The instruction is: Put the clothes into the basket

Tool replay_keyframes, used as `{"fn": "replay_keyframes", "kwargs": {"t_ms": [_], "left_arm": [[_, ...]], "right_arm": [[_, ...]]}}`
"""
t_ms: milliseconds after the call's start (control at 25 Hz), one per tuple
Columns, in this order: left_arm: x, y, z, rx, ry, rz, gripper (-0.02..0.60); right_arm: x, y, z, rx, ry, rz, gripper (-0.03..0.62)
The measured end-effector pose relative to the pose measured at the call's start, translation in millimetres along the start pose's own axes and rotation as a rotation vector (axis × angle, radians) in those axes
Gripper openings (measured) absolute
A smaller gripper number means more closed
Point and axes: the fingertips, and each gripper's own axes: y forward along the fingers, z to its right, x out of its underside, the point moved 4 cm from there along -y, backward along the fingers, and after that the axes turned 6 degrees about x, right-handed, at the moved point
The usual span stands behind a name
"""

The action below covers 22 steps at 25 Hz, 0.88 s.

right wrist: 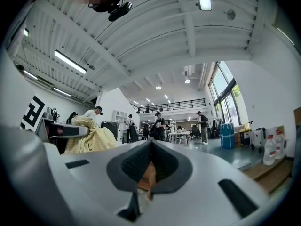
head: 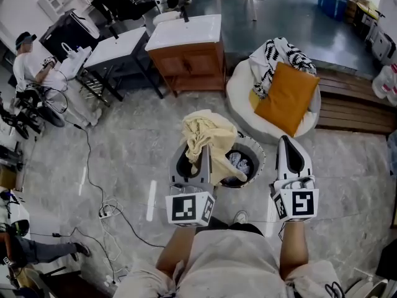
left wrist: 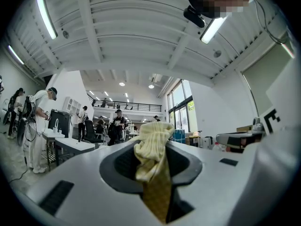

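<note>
Holding a pale yellow garment (head: 208,135) in the left gripper (head: 205,149), jaws pressed onto the fabric from both sides. Seen along those jaws in the left gripper view: yellow garment (left wrist: 153,147) bunched up past the fingertips and trailing down through the gap towards the camera. In the head view, piled ahead of the left gripper's tips and draped down on both sides of them.

Just beyond and below the left gripper, slightly towards the right gripper (head: 286,140): a round dark basket (head: 261,156) with a pale lacy rim. Partly covered on its left side by the hanging fabric. Inside it, under the level of the jaws, some pale clothing (head: 239,162) already lying at the bottom.

To the right of the basket, the right gripper held level beside it and apart from it. Jaws closed tip to tip in the right gripper view (right wrist: 150,142), with no cloth between them; only an orange-brown blur showing through the gap behind the tips, too unclear to name. Off to that gripper's left in the same view, the yellow garment (right wrist: 89,138) heaped over the other gripper.

Further ahead of the right gripper: a round white seat (head: 239,98) carrying an orange cushion (head: 286,98) and a black-and-white patterned cloth (head: 279,53). Ahead of the left gripper, well beyond the basket: a wooden cabinet (head: 193,64) with a white top. Behind both grippers, near the person's body, one shoe (head: 240,216) on the grey marbled floor (head: 124,148).
</note>
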Motion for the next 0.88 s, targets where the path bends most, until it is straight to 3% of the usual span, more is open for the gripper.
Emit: {"fn": "replay_keyframes", "kwargs": {"t_ms": [320, 480, 880], "left_arm": [[26, 40, -27, 0.019, -0.037, -0.002, 0.118], [34, 60, -56, 0.037, -0.056, -0.005, 0.118], [57, 129, -129, 0.108, -0.106, -0.041, 0.118]], "right_arm": [[16, 44, -5, 0.011, -0.039, -0.035, -0.012], [18, 74, -16, 0.04, -0.095, -0.025, -0.012], [25, 166, -53, 0.066, -0.096, -0.051, -0.012]]}}
